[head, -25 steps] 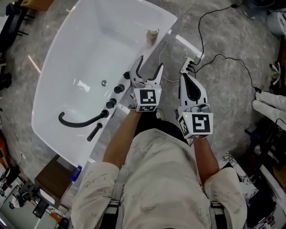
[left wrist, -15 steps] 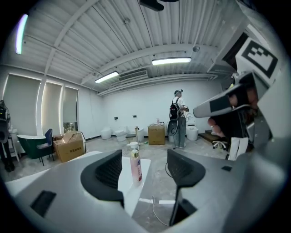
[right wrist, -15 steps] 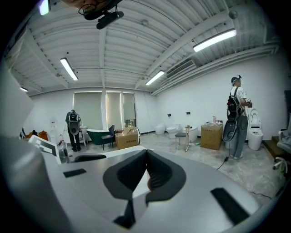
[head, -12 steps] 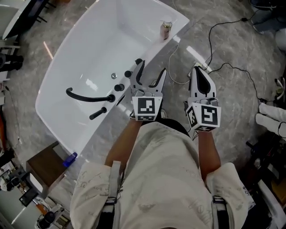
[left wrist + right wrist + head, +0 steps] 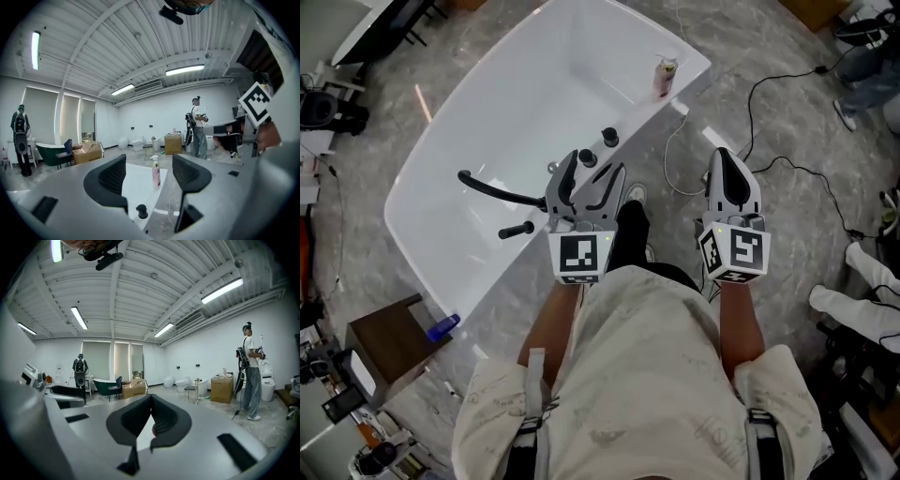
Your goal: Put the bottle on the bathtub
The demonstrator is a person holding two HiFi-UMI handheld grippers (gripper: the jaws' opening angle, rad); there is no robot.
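On the bathtub's (image 5: 459, 131) far corner rim, head view, the bottle (image 5: 665, 77) stands free, my left gripper (image 5: 591, 178) and right gripper (image 5: 729, 173) drawn further back; left gripper view frames it well beyond spread jaws; right gripper view shows jaws together, seemingly empty, so placement looks done.

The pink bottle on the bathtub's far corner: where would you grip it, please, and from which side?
Probably its straight body, below the pump head, coming in level from the person's side. The bottle stands upright on the bathtub rim, and the open left gripper frames it.
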